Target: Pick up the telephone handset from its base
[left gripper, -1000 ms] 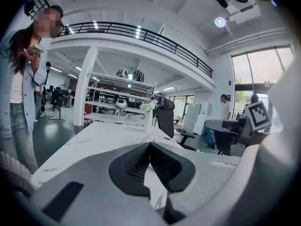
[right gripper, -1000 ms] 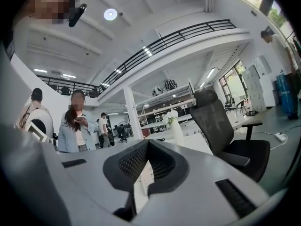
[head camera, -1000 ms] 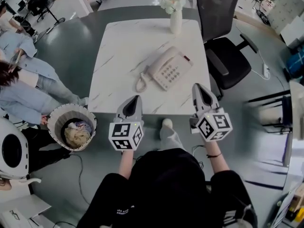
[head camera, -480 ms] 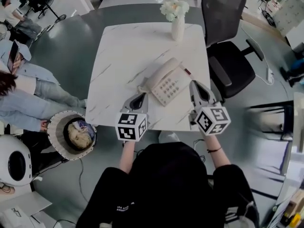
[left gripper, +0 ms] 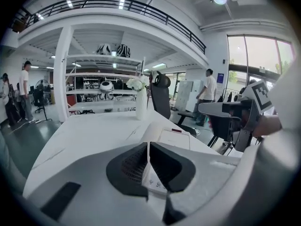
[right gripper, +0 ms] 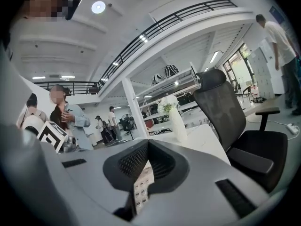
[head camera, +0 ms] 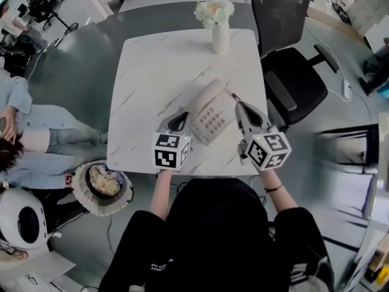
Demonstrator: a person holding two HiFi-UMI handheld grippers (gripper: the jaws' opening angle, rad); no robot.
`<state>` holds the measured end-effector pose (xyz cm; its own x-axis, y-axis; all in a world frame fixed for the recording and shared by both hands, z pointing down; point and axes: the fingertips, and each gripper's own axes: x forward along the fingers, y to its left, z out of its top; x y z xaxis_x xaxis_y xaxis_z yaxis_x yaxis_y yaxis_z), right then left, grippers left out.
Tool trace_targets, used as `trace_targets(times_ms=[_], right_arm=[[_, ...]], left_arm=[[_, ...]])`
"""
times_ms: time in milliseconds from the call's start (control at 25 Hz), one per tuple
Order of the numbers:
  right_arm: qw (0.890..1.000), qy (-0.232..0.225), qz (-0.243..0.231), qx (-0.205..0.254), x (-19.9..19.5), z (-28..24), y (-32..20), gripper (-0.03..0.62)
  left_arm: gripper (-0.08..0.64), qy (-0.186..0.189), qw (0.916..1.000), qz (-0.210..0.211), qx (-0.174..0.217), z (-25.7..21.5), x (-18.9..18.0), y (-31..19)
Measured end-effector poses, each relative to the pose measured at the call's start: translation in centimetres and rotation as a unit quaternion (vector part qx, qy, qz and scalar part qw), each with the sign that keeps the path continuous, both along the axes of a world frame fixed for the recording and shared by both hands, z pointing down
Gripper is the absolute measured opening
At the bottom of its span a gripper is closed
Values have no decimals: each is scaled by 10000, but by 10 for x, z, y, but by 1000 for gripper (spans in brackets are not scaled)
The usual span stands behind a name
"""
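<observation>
Left gripper (head camera: 178, 119) and right gripper (head camera: 239, 106) are flanking the phone (head camera: 209, 110) near the table's (head camera: 152, 66) near edge, both pointing far, jaws fully closed, holding nothing.

My table (head camera: 152, 72) is white with thin grey streaks, like marble. The telephone (head camera: 209, 117) near its front edge is cream, with pale buttons and a tiny red mark. By the far edge, the vase (head camera: 220, 38) is white, and its flowers (head camera: 214, 10) are white with a bit of peach. My left gripper (head camera: 178, 120) and right gripper (head camera: 240, 108) are light grey with black pads. Their cubes (head camera: 170, 151) are white with black squares. My sleeves (head camera: 140, 248) are black. The chair (head camera: 292, 78) is black and the floor (head camera: 85, 72) is grey.
</observation>
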<state>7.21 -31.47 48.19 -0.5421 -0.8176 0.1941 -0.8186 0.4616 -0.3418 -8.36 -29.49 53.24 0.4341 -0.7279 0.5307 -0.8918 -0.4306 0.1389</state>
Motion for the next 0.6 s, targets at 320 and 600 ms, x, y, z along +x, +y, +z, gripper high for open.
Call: trace_targets(times_ms=[320, 600], right_arm=[[9997, -23, 41, -227, -6, 13, -12, -9], [9989, -139, 266, -359, -3, 21, -21, -9]], left_arm=[[46, -351, 9979, 532, -118, 10, 7, -31], [171, -591, 9913, 1144, -263, 26, 18, -53]])
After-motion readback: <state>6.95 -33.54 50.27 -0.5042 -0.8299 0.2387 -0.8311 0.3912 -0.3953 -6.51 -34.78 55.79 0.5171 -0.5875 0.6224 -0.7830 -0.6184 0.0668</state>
